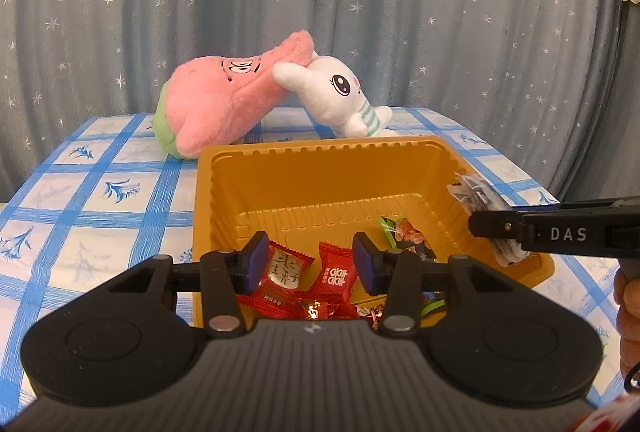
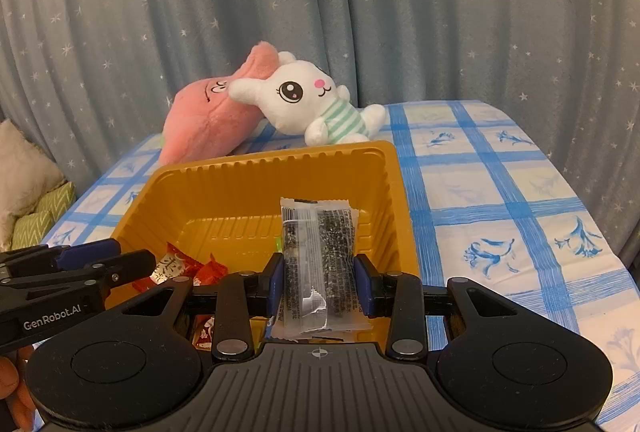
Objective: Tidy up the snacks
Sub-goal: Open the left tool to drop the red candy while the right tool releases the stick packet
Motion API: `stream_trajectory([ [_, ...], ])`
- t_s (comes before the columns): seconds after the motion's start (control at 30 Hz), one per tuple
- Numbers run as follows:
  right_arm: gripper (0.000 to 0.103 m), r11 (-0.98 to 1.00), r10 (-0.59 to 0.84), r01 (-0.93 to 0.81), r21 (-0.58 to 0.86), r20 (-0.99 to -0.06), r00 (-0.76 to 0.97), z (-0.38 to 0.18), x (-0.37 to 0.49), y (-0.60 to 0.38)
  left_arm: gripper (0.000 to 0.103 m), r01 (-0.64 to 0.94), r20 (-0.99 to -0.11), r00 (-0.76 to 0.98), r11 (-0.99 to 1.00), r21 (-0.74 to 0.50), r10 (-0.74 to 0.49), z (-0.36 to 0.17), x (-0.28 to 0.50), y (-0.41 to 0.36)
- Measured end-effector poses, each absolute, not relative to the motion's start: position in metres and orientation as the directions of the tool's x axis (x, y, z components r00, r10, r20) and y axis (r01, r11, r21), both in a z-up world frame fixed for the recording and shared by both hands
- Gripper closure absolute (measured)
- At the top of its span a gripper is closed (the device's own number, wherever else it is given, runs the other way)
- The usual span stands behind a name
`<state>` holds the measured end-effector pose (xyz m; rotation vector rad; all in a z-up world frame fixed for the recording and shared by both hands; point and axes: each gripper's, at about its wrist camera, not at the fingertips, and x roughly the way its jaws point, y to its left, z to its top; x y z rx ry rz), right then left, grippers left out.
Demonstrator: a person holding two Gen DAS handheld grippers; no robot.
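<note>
One yellow tray (image 2: 256, 172) sits just ahead of both claws, two plush toys behind it. The right gripper (image 2: 320, 282) pinches one clear black-speckled packet (image 2: 316, 256) above the tray's near edge; a tilted release might drop it outside. The left gripper (image 1: 308, 264) hangs part-open and empty over at least three red sweets (image 1: 282, 266).

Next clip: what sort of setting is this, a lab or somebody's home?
Most likely a home room. A star-speckled grey-blue curtain hangs behind a table with a blue-checked cloth, two plush toys lie at its back, and cushions sit off to the side.
</note>
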<state>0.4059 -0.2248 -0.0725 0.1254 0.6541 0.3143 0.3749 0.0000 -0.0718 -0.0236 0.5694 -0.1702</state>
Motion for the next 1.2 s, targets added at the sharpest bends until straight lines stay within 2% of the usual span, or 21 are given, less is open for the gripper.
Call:
stream_trajectory([
  [0.37, 0.064, 0.932, 0.362, -0.277, 0.234, -0.558, 0.747, -0.076, 0.406, -0.224, 0.061, 0.158, -0.534, 0.827, 0.985, -0.075, -0.173, -0.072, 0.374, -0.001],
  [0.47, 0.036, 0.929, 0.366, -0.270, 0.252, -0.542, 0.756, -0.076, 0.405, -0.227, 0.061, 0.157, -0.533, 0.828, 0.985, -0.073, -0.172, -0.071, 0.373, -0.001],
  [1.2, 0.036, 0.953, 0.293, -0.207, 0.221, -0.500, 0.815, -0.056, 0.384, -0.248, 0.061, 0.157, -0.514, 0.841, 0.986, -0.064, -0.167, -0.060, 0.351, 0.003],
])
